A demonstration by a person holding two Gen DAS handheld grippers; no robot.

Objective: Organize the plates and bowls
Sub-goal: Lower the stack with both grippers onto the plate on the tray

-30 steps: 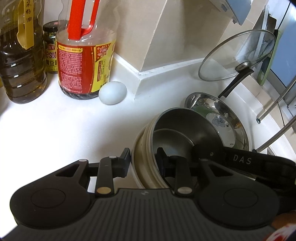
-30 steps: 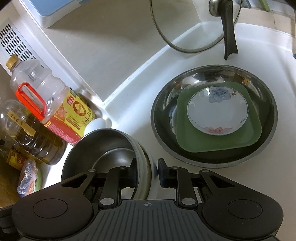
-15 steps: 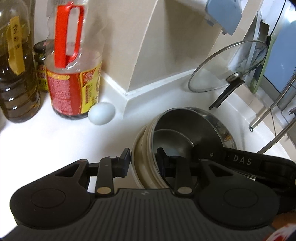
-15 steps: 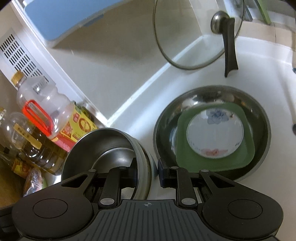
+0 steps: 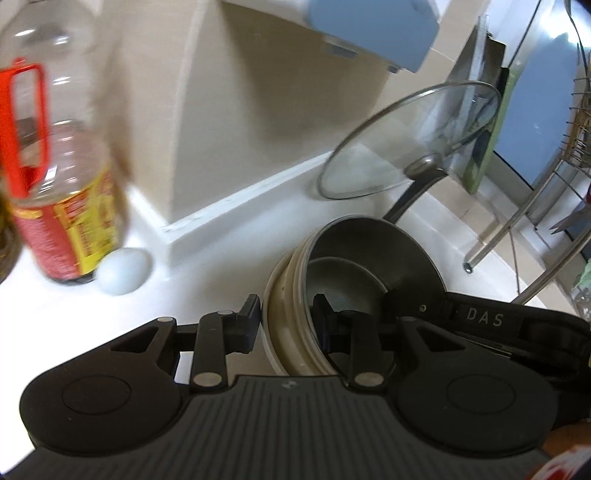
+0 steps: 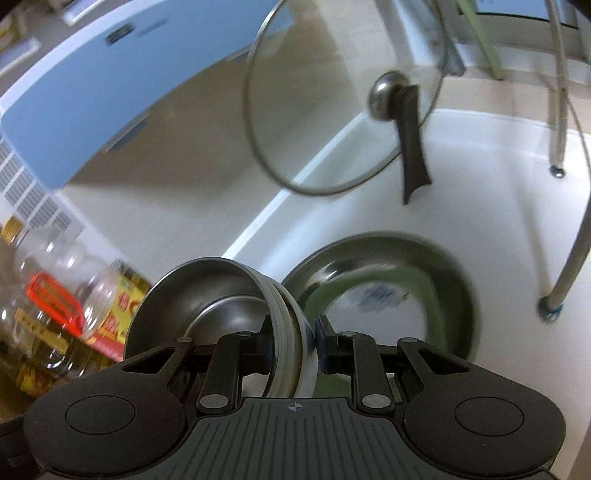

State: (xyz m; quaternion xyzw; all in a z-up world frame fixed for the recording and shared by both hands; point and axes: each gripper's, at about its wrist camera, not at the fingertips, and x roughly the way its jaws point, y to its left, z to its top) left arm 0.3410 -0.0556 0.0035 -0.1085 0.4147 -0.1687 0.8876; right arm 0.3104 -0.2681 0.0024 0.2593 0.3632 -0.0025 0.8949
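Observation:
A nested stack of bowls [image 5: 369,251], steel ones inside cream ones, hangs tilted above the white counter. My left gripper [image 5: 287,309] is shut on its near rim, one finger outside and one inside. In the right wrist view my right gripper [image 6: 294,328] is shut on the opposite rim of the same stack of bowls [image 6: 207,291]. Its black body [image 5: 480,317] shows at the right of the left wrist view. Beyond lies a wide steel basin [image 6: 456,273] holding a green square plate [image 6: 428,291] with a white flowered saucer [image 6: 384,314] on top.
A glass pot lid [image 6: 332,110] leans on the back wall behind the basin. An oil bottle with a red handle [image 5: 62,206] and a pale egg [image 5: 123,271] stand at the left. Steel dish-rack legs [image 6: 557,291] come down at the right. A blue appliance [image 5: 369,26] hangs overhead.
Both grippers have risen with the stack of bowls and tipped up toward the wall. The basin has slid lower in the right wrist view and is hidden behind the stack in the left.

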